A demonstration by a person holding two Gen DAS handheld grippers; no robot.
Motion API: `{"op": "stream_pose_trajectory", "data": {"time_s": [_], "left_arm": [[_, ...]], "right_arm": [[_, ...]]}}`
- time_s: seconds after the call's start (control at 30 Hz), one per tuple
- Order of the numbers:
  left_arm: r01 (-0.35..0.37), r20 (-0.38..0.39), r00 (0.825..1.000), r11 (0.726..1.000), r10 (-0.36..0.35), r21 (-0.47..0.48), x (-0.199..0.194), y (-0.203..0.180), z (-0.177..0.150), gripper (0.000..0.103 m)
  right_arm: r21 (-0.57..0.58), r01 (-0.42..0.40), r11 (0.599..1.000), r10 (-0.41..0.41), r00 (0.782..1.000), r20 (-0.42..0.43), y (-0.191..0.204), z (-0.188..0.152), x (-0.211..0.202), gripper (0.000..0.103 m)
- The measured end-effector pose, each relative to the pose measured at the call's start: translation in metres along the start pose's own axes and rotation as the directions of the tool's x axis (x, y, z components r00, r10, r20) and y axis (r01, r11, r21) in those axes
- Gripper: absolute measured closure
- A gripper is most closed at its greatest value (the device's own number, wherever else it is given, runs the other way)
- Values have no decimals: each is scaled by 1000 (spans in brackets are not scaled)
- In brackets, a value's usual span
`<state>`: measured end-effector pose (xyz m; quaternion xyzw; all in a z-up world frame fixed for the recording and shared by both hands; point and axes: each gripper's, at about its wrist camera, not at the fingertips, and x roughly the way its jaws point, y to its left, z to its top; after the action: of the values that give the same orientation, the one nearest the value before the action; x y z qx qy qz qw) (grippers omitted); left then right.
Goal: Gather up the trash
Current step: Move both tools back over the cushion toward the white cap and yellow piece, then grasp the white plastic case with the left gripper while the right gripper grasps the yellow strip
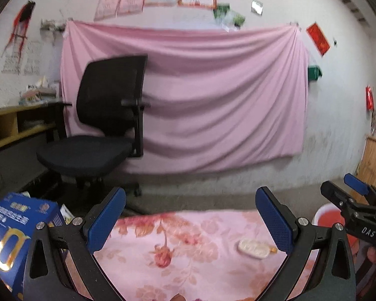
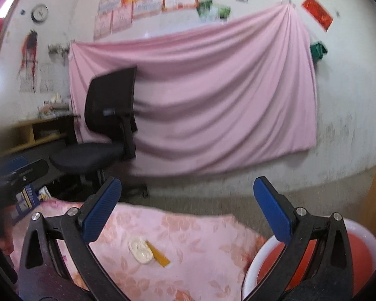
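Hovering wide apart and empty, two tongs, the left gripper (image 1: 190, 215) and right gripper (image 2: 187, 207), face one white wrapper (image 2: 140, 249); one red bowl (image 2: 363, 255) sits beside the right one.

Table (image 2: 188, 225) under pink floral cloth (image 1: 200, 228); one white wrapper (image 2: 140, 249) with yellow strip (image 2: 159, 254) lies at frame centre.

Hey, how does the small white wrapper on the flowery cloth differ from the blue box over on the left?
The white wrapper is small, pale and lies flat on the floral cloth, with a yellow strip beside it. The blue box is far bigger, dark blue with gold print, and stands tilted at the cloth's left edge. Neither is held by a gripper.
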<state>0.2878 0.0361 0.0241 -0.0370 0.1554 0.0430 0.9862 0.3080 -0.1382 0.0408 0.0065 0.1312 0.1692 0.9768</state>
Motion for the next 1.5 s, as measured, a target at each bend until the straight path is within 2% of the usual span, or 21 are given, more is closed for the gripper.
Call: {"op": "stream_pose_trajectory", "data": {"time_s": [0.1,0.2,0.23,0.27,0.37,0.5,0.57,0.7,0.77,0.83,0.9,0.93,0.97,1.13,1.27,1.37,1.4,1.43,1.5], "left_arm": [[5,-97,995,1000,-6,-6,21,1,-8,2],[14,-178,984,1000,-17,-19,38,1,-15,2],[6,-210,978,1000,-10,-18,45,1,-17,2],[6,-235,972,1000,-11,-19,49,1,-19,2],[3,-341,940,999,-16,-38,69,1,-29,2],[18,-436,899,998,-46,-68,88,3,-40,5],[27,-468,881,996,-64,-85,94,4,-44,9],[48,-503,859,993,-98,-113,100,4,-51,14],[57,-514,851,991,-111,-119,103,3,-51,14],[72,-526,841,990,-127,-123,104,1,-52,14],[91,-539,830,988,-144,-124,106,-4,-53,14],[99,-544,825,988,-150,-122,107,-6,-54,14],[103,-548,823,988,-152,-119,108,-8,-54,14],[150,-563,802,979,-201,-136,112,-24,-57,14],[174,-578,788,977,-213,-123,119,-45,-58,14],[181,-598,771,976,-219,-124,129,-61,-59,14],[178,-611,759,974,-224,-137,134,-66,-61,18],[179,-620,748,972,-236,-154,139,-69,-64,29],[167,-638,733,972,-236,-168,146,-74,-67,36]], "right_arm": [[4,10,1000,-10,993,-114,-5,-8,19,0],[0,20,1000,-20,974,-225,-7,-20,35,0],[-8,23,1000,-24,962,-273,-8,-24,42,0],[-10,18,1000,-20,951,-309,-9,-27,48,5],[1,-17,1000,16,912,-411,-10,-38,62,12],[-3,-64,998,53,848,-527,-9,-51,77,19],[-18,-113,993,81,805,-588,-3,-60,84,27],[-94,-179,979,80,767,-636,18,-66,93,35],[-153,-212,965,59,747,-662,29,-72,98,42],[-181,-235,955,57,744,-665,35,-74,99,48],[-173,-249,953,72,741,-667,35,-73,98,56],[-162,-253,954,83,740,-668,33,-73,97,63],[-154,-252,955,87,739,-668,32,-73,98,64],[-122,-231,965,90,733,-674,16,-73,87,65],[-105,-184,977,72,752,-655,-3,-72,81,65],[-83,-165,983,75,765,-640,-13,-69,75,65],[-79,-159,984,74,772,-632,-16,-67,73,65],[-76,-156,985,75,777,-625,-19,-65,71,65],[-69,-153,986,78,780,-621,-21,-64,69,65]]}}
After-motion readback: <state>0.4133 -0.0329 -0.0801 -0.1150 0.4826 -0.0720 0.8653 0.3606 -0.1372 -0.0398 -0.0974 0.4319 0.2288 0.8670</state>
